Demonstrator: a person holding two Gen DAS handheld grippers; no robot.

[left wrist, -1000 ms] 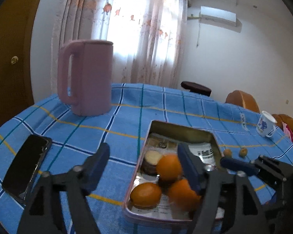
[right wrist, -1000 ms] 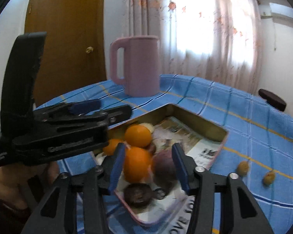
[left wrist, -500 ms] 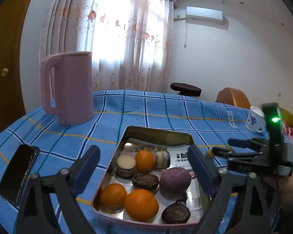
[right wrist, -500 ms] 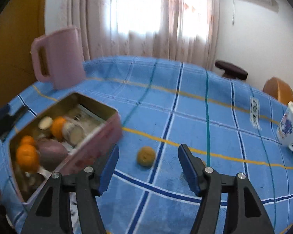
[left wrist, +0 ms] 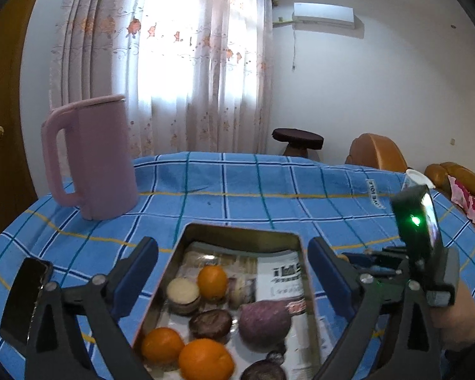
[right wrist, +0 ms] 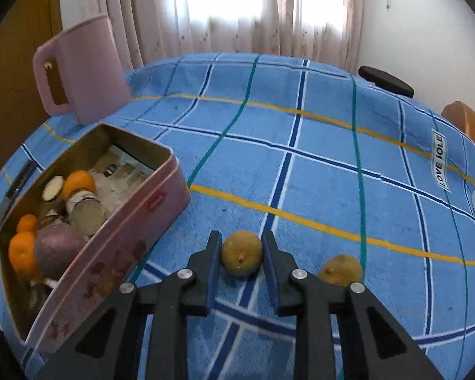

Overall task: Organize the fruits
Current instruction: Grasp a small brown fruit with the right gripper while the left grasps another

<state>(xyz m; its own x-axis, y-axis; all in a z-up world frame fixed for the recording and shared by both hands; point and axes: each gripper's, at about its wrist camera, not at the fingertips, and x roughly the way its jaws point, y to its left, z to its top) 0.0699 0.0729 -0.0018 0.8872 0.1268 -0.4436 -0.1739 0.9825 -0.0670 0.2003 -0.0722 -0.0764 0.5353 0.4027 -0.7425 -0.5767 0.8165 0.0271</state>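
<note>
Right wrist view: the small brown fruit [right wrist: 241, 253] lay on the blue checked tablecloth [right wrist: 316, 164], just right of the pink tin [right wrist: 136, 221].
Right gripper [right wrist: 241, 253]: reached low over the cloth with its fingers [right wrist: 212, 262] on either side of the small brown fruit; whether the pads had clamped or only bracketed it could not be told.
Second brown fruit [right wrist: 341, 269]: lay on the cloth just to the right, outside the jaws.
Pink tin contents: oranges [right wrist: 22, 253], a purple fruit [right wrist: 57, 250] and other pieces lay inside.
Left gripper [left wrist: 232, 278]: was held above the pink tin's [left wrist: 237, 232] near end, tilted down, jaws spread wide and empty, straddling the tin.
Background: a pink jug [left wrist: 91, 158] stood behind the tin; a phone [left wrist: 23, 300] lay at the left edge.
</note>
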